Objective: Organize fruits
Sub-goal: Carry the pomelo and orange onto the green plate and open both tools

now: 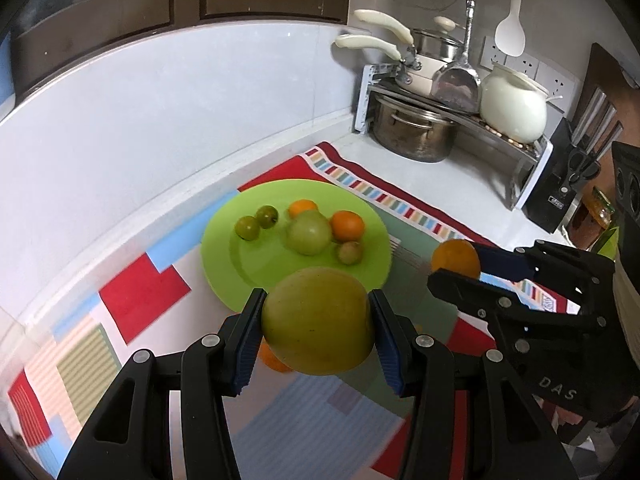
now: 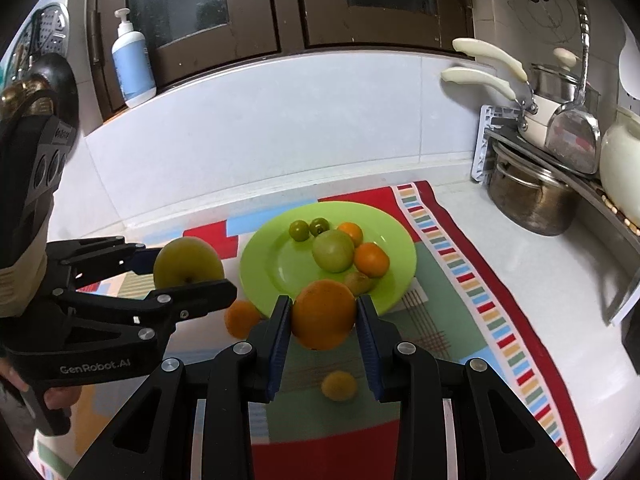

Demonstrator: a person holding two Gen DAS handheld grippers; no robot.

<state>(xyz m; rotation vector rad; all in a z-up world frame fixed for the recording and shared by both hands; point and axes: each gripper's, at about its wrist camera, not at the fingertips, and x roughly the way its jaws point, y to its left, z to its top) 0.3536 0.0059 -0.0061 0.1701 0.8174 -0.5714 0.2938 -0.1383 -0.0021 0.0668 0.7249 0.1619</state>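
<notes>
Two grippers each carry a fruit just short of the green plate (image 2: 276, 268).

The left gripper (image 1: 318, 330) has its fingers (image 1: 250, 340) closed on a large yellow-green apple (image 1: 318, 320), the blue pads pressing both its sides, held above the patterned cloth (image 1: 144, 300) on the desk (image 1: 452, 176) at the near rim of the plate. The right gripper (image 2: 323, 330) is pinched narrowly on an orange (image 2: 323, 314), likewise just before the plate. On the plate lie a big green fruit (image 2: 333, 256), two small oranges (image 2: 372, 260) beside it and three small green fruits (image 2: 299, 230). Off the plate, on the cloth, a small orange (image 2: 241, 318) sits by its rim and a small yellowish fruit (image 2: 339, 386), perhaps a lemon, lies beneath the right fingers.
</notes>
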